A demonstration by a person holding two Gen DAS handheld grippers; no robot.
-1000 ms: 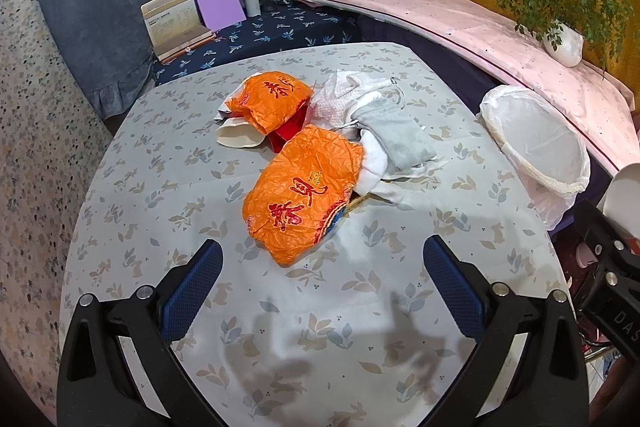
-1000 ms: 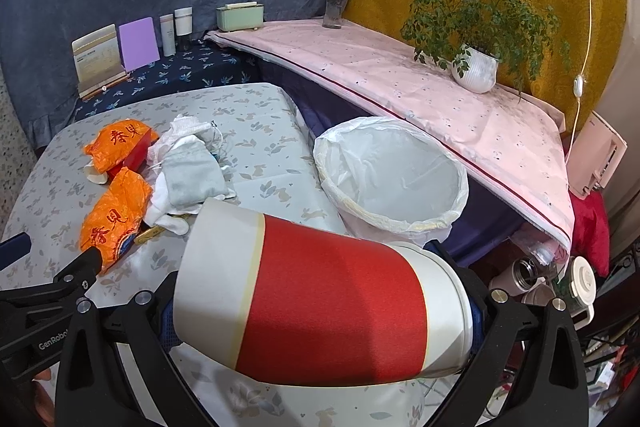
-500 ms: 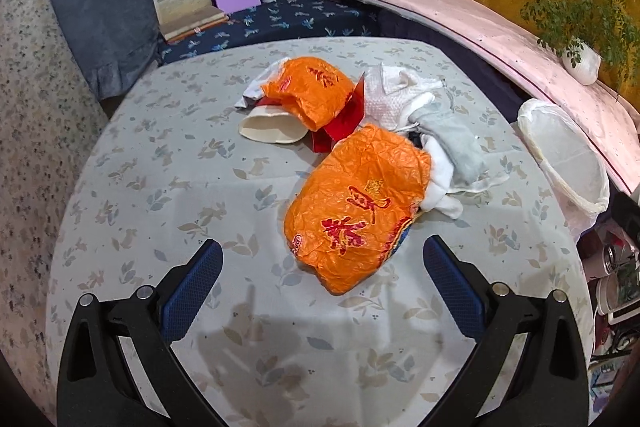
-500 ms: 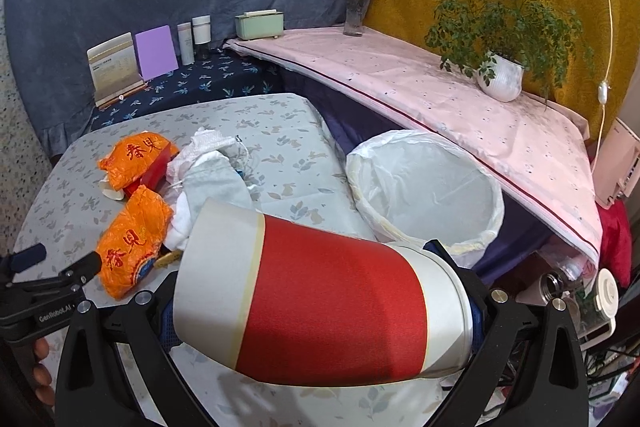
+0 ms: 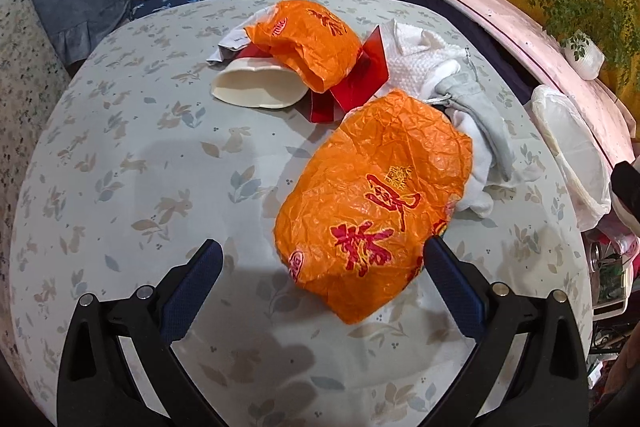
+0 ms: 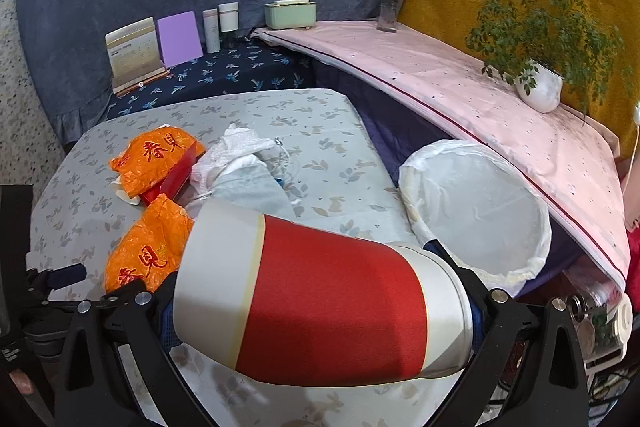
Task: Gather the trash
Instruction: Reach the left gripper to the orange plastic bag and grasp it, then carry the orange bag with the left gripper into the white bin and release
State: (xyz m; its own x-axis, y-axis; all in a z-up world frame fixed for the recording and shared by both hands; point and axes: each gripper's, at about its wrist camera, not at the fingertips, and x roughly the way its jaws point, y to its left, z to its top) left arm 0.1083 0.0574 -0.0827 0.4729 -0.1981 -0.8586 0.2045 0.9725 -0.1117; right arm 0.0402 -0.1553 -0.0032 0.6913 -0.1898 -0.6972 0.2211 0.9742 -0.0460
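Floral tabletop, blue drape behind. Orange bags, a cup and cloths lie mid-table. Lined bin stands off the right edge. Left gripper spread, empty; right gripper clamps red cup.

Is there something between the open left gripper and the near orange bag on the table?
Nothing visible. The left gripper is open, and the near orange bag already reaches between its fingers, next to the right one. Only bare tablecloth lies around.
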